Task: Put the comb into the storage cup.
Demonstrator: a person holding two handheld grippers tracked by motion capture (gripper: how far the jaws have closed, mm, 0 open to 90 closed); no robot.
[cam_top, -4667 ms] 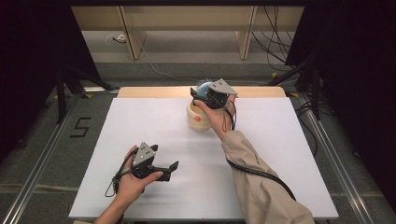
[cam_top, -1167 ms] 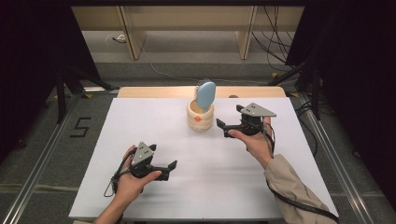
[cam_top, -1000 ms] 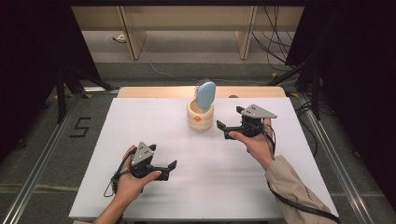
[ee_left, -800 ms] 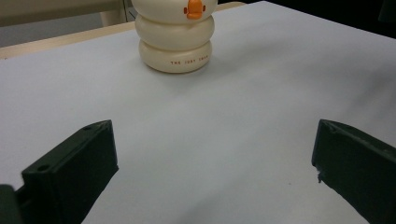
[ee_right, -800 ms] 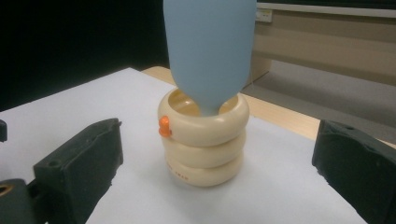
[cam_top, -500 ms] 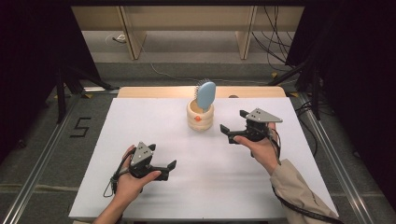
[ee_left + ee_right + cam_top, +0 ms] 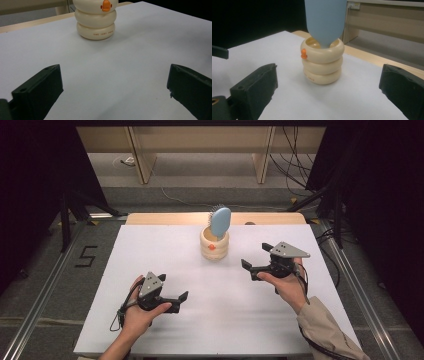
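Left gripper (image 7: 176,301): nearest, low on the white table (image 7: 150,250) near its front-left; held in the left hand (image 7: 137,312), jaws spread wide w/ nothing between; cable loops off by the wrist
Left gripper view: both black jaws cut off at the bottom corners, bare table between; cup top cropped by the upper edge
Right gripper (image 7: 256,261): further in, right of centre, in the right hand (image 7: 286,285); jaws apart, empty, aimed toward the cup; grey plate on top; beige sleeve (image 7: 327,332) cut off at the frame bottom
Cup (image 7: 215,245): cream, three stacked rings, small orange nub on the upper ring; stands upright nr the table's far edge, clear of both grippers; small print on the lowest ring, too blurry to read fully
Brush (image 7: 219,221): pale blue head up, standing in the cup, leaning slightly; handle hidden inside; bristles just visible at its far side in the high view; top cut off in the right gripper view
Far: wooden frame legs (image 7: 141,157), cables on the floor (image 7: 290,165), details dim
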